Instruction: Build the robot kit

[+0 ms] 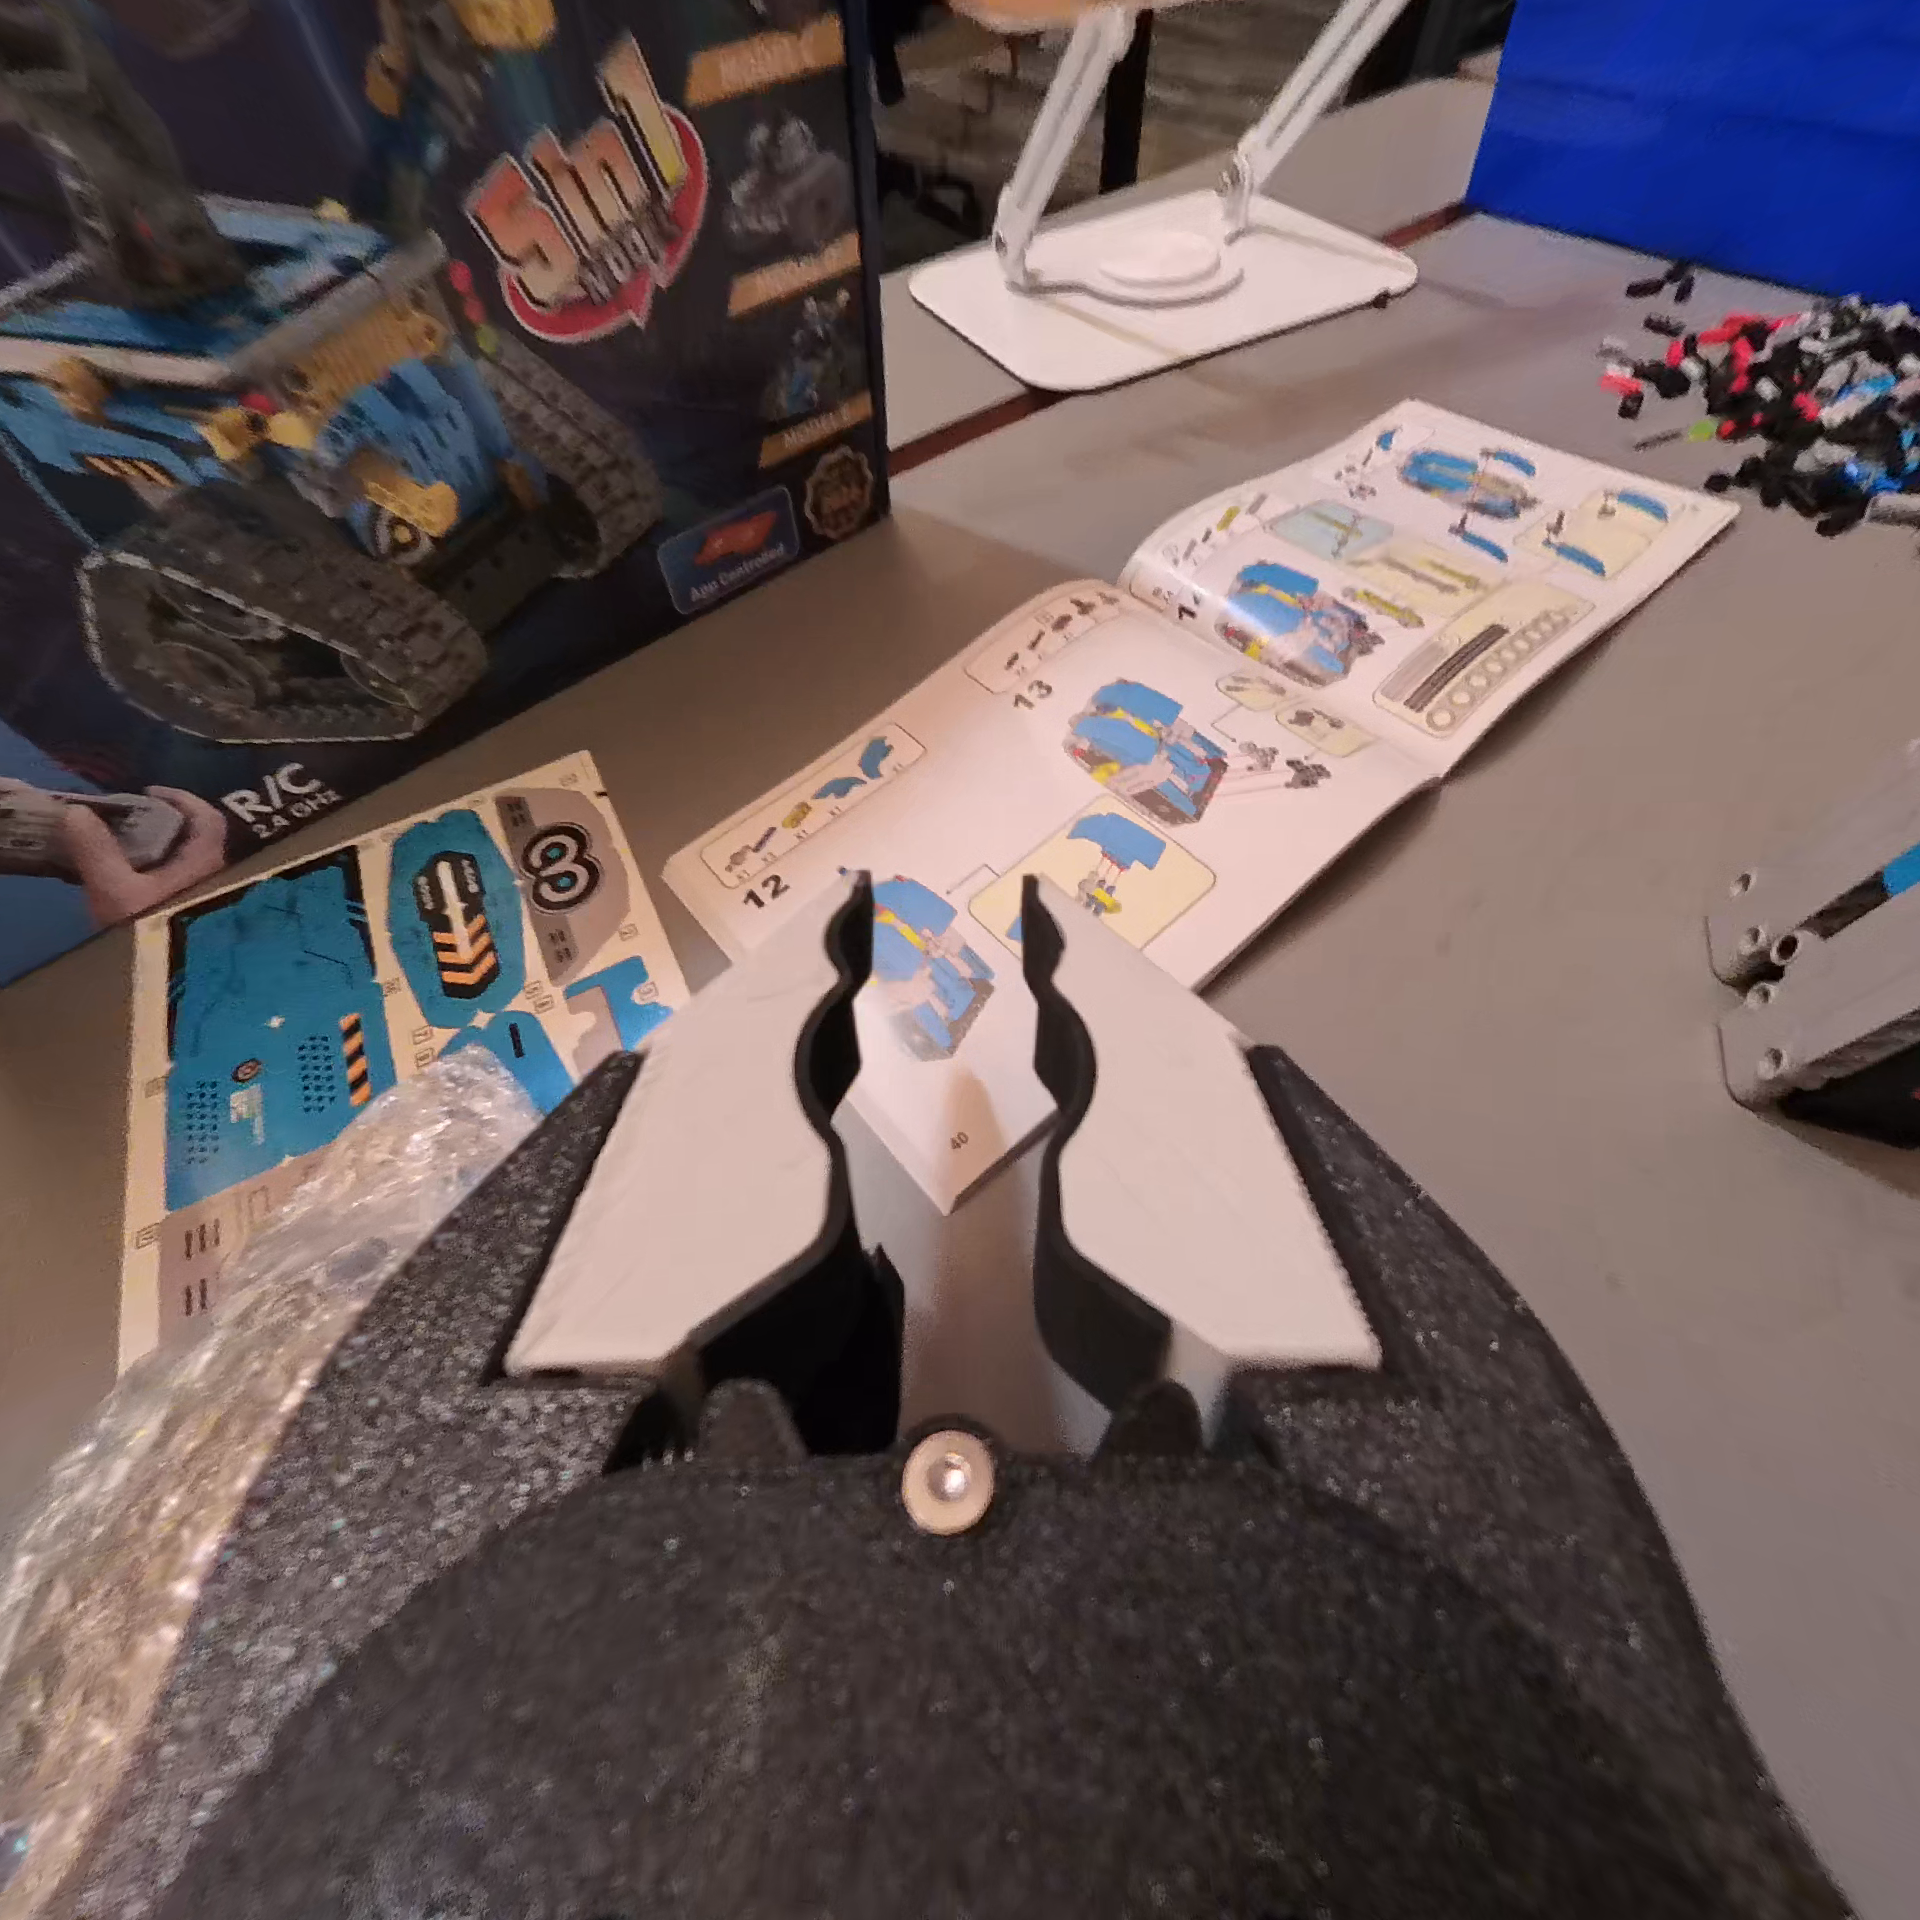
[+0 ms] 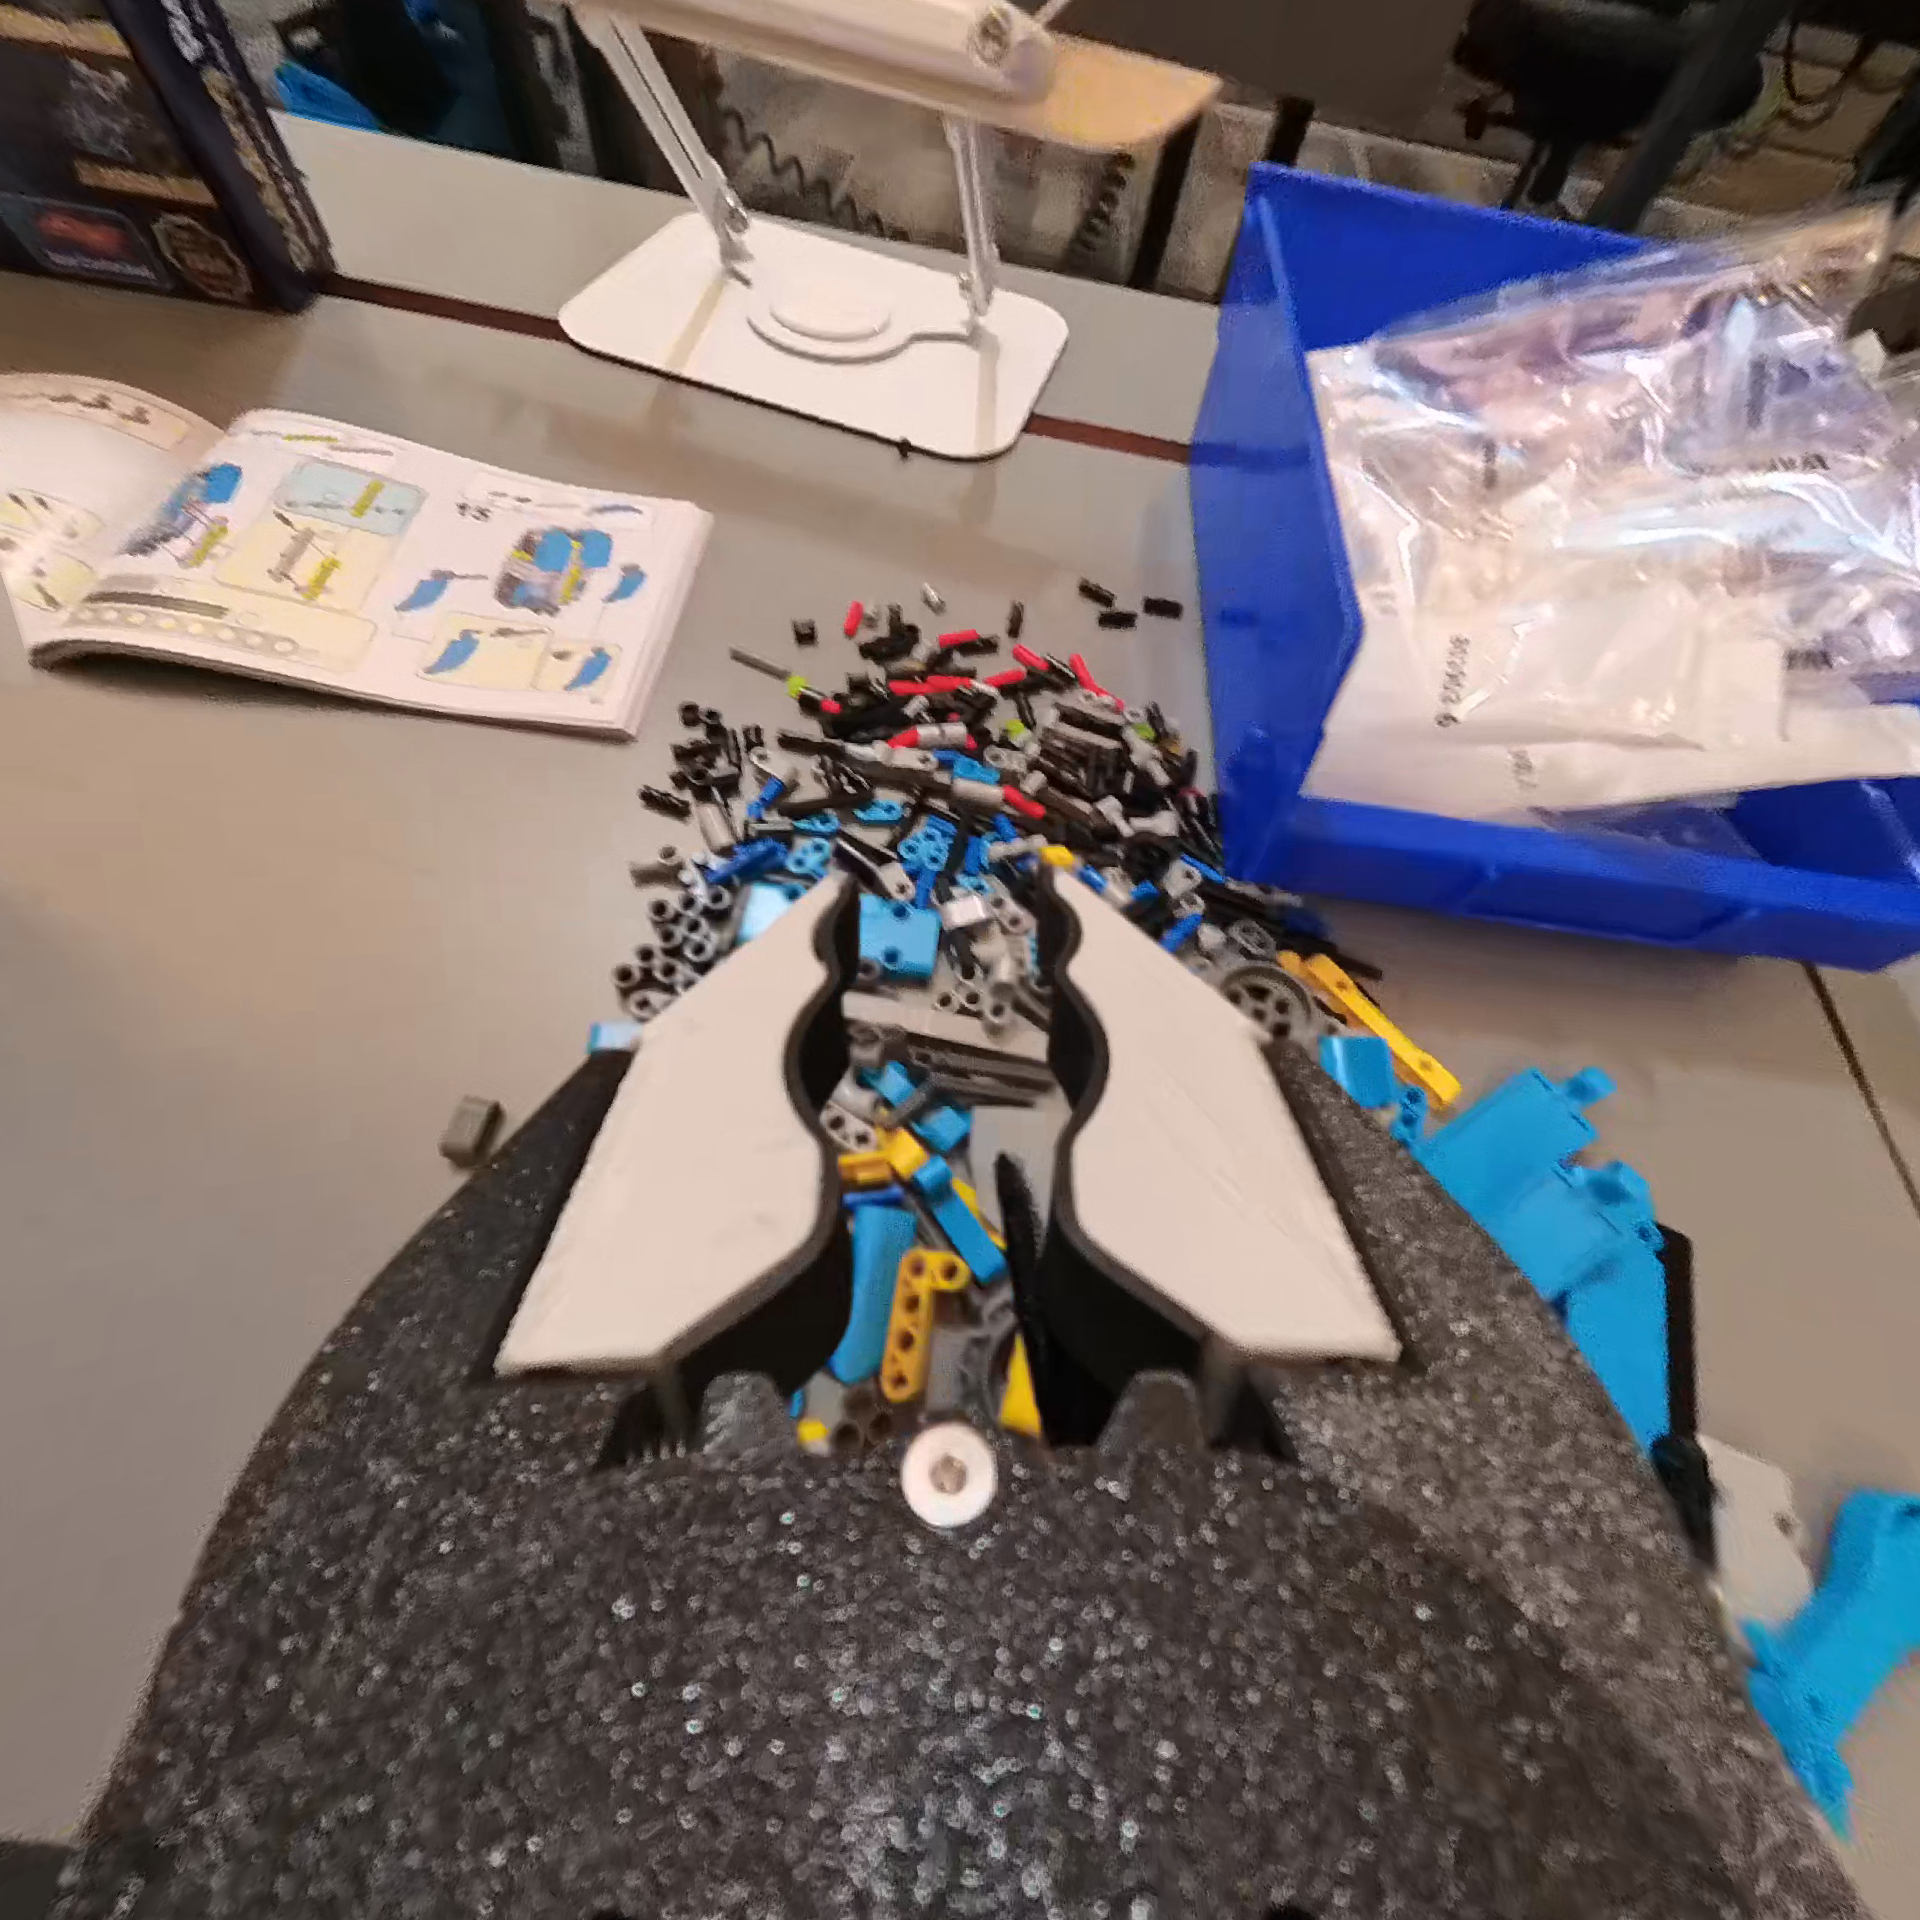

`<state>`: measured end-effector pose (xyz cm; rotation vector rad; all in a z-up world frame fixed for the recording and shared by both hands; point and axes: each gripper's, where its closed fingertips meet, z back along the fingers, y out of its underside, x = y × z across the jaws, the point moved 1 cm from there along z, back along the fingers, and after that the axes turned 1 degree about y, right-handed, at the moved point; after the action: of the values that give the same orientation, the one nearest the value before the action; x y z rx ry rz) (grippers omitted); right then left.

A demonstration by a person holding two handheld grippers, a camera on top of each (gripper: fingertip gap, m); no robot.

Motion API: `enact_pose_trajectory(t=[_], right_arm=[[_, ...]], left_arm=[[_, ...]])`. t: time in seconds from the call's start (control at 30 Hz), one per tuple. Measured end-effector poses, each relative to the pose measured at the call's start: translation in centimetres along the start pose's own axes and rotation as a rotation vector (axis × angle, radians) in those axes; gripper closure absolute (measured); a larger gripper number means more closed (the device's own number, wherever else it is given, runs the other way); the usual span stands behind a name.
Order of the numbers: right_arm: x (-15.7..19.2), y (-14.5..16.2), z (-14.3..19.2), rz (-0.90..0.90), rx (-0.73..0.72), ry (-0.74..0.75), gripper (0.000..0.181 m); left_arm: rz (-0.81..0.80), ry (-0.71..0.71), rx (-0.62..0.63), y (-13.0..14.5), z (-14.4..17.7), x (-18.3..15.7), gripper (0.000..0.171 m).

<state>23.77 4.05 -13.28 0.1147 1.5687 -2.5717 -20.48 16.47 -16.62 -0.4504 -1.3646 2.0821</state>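
My left gripper is open and empty, hovering over the near corner of an open instruction booklet on the grey table. A sticker sheet lies just left of it, with crinkled clear wrap on top. My right gripper is open and empty above a pile of small building pieces in black, grey, red, blue and yellow. A light blue square piece lies between its fingertips. The pile and the other gripper show at the right in the left wrist view.
A dark toy box stands at the back left. A white lamp base sits at the back. A blue bin holding clear plastic bags stands right of the pile. Large light blue parts lie at the right. The tips of one gripper are about 45 cm away from the tips of the other.
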Motion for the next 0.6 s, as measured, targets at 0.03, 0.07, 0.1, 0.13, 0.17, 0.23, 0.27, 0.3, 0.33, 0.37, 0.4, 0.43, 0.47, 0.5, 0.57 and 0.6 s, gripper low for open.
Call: enact_pose_trajectory(t=[0.03,0.07,0.1,0.13,0.17,0.23,0.27,0.3,0.33,0.37,0.4,0.43,0.47,0.5,0.57,0.6], right_arm=[[-0.5,0.3,0.3,-0.004,0.011,0.010,0.148],[-1.0,0.7,0.5,-0.015,0.025,0.013,0.149],[-1.3,1.1,0.6,-0.031,0.039,0.011,0.149],[-1.6,1.5,0.7,-0.050,0.054,0.006,0.149],[-1.7,2.0,0.6,-0.071,0.076,-0.004,0.149],[-1.7,2.9,0.5,-0.114,0.117,-0.015,0.150],[-1.5,3.1,0.4,-0.132,0.133,-0.027,0.150],[-1.3,3.3,0.3,-0.148,0.144,-0.035,0.150],[-1.3,3.5,0.2,-0.161,0.157,-0.031,0.150],[-1.3,3.7,0.1,-0.166,0.177,-0.019,0.150],[-1.2,3.9,0.0,-0.160,0.192,-0.014,0.150],[-1.0,4.0,-0.1,-0.147,0.200,-0.012,0.150],[-0.7,4.1,-0.1,-0.132,0.202,-0.012,0.151],[-0.4,4.0,-0.1,-0.121,0.200,-0.015,0.154],[0.5,3.8,0.0,-0.115,0.185,-0.045,0.167],[0.9,3.7,0.0,-0.122,0.179,-0.058,0.170]], left_arm=[[0.005,-0.001,-0.012,-0.1,0.1,0.1,0.144],[0.010,0.001,-0.011,-0.1,0.1,0.1,0.144],[0.013,0.002,-0.008,-0.1,0.1,0.1,0.144],[0.012,0.003,-0.006,-0.1,0.0,0.1,0.144],[0.007,0.004,-0.005,-0.1,0.0,0.0,0.144],[-0.013,0.009,0.004,0.0,-0.1,-0.2,0.144],[-0.024,0.006,0.004,0.0,-0.1,-0.3,0.144],[-0.036,0.004,0.004,0.0,-0.1,-0.4,0.144],[-0.048,0.005,0.005,0.0,-0.1,-0.6,0.144],[-0.058,0.003,0.005,0.0,-0.1,-0.7,0.144],[-0.066,0.001,0.004,0.0,-0.1,-0.7,0.144],[-0.073,0.000,0.003,0.0,-0.1,-0.8,0.144],[-0.077,0.001,0.003,0.0,-0.1,-0.8,0.144],[-0.078,0.000,0.002,0.0,-0.1,-0.8,0.144],[-0.079,0.000,-0.001,0.0,0.0,-0.8,0.144],[-0.080,0.000,-0.002,0.0,0.0,-0.9,0.144]])
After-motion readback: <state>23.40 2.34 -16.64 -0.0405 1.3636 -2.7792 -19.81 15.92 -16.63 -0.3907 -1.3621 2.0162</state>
